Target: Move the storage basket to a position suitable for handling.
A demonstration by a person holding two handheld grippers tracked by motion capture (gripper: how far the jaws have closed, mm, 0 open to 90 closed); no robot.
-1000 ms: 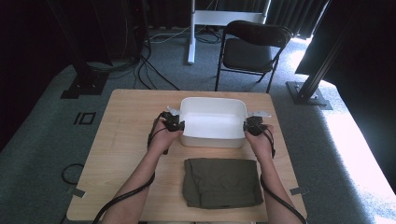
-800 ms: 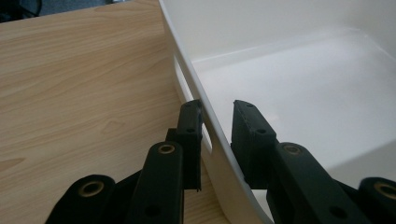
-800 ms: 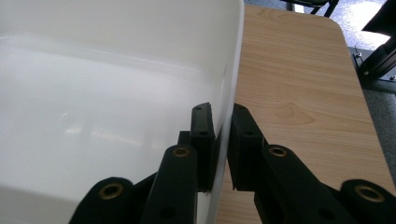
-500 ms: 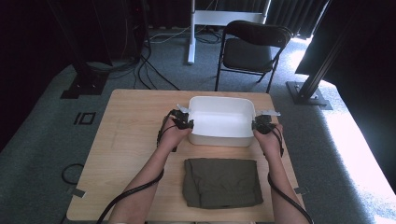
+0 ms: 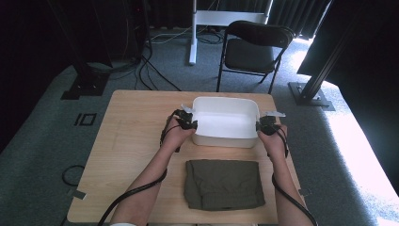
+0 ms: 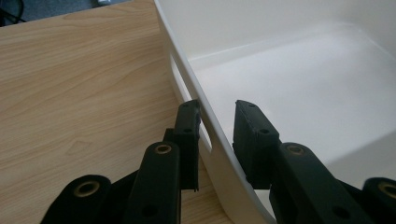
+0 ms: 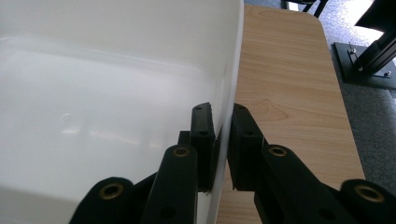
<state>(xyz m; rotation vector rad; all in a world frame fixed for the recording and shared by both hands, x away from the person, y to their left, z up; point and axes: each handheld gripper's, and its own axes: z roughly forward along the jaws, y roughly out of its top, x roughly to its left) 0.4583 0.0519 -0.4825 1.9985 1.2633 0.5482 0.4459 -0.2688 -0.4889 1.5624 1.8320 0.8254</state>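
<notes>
My left gripper (image 6: 217, 135) straddles the white plastic tub's (image 6: 299, 79) wall, jaws apart; my right gripper (image 7: 223, 140) is clamped on the opposite wall.

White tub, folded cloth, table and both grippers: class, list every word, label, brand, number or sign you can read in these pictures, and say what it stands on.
None can be read.
White tub: plain, no print.
Olive folded cloth: no tag visible.
Wooden table: bare grain.
Left gripper and right gripper: black jaws, unmarked.

Wooden table (image 5: 131, 141) (white tub (image 5: 226, 123), olive cloth (image 5: 223, 184))
</notes>
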